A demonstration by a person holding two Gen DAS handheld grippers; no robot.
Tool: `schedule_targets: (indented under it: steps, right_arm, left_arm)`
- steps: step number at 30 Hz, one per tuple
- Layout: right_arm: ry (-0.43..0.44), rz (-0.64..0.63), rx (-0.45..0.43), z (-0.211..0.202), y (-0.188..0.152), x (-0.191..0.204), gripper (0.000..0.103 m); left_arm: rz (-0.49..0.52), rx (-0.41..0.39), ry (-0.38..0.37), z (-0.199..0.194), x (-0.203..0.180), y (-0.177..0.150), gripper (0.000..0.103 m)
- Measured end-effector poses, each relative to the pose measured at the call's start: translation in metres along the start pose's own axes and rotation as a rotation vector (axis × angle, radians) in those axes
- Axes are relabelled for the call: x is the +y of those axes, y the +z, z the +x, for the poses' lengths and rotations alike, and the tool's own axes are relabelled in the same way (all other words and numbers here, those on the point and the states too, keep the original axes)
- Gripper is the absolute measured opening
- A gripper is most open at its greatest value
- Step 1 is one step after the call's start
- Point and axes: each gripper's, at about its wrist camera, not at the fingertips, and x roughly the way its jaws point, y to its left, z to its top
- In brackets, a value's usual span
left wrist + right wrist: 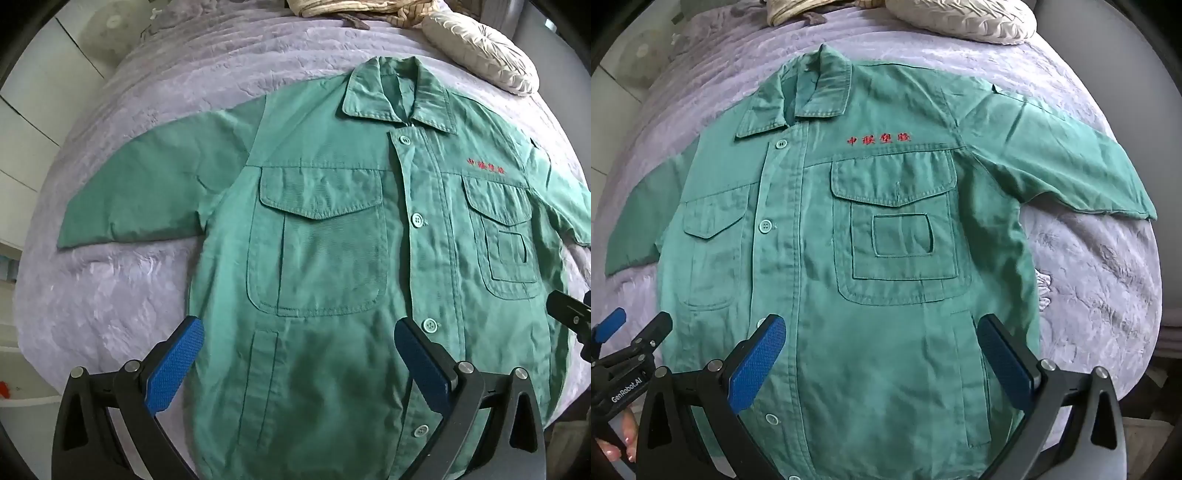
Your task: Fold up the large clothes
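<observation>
- I am looking down at the green work jacket (332, 258), lying flat and buttoned, front up, on the purple blanket (110, 295), sleeves spread out.
- No fold is showing yet; I judge every fold is waiting.
- I am holding the left gripper (299, 354) and right gripper (882, 350) spread wide, grasping nothing.
- No containers are showing.
</observation>
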Motion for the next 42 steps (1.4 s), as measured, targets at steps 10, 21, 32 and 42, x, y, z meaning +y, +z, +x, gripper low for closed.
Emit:
schedule_targets:
  steps: [10, 21, 32, 42]
  right_arm:
    - [0.002, -0.007, -0.007, -0.001, -0.004, 0.008, 0.103]
    - [0.002, -0.009, -0.012, -0.002, -0.006, 0.009, 0.103]
    - [0.005, -0.018, -0.008, -0.004, -0.007, 0.010, 0.103]
    - [0.008, -0.020, -0.005, -0.002, -0.005, 0.011, 0.103]
  left_arm:
    - [0.003, 0.011, -0.010, 0.000, -0.002, -0.007, 0.103]
    - [0.006, 0.016, -0.013, -0.001, -0.001, -0.007, 0.103]
    - [0.010, 0.015, -0.017, -0.003, -0.002, -0.009, 0.103]
    - [0.019, 0.026, -0.013, -0.001, -0.005, -0.008, 0.103]
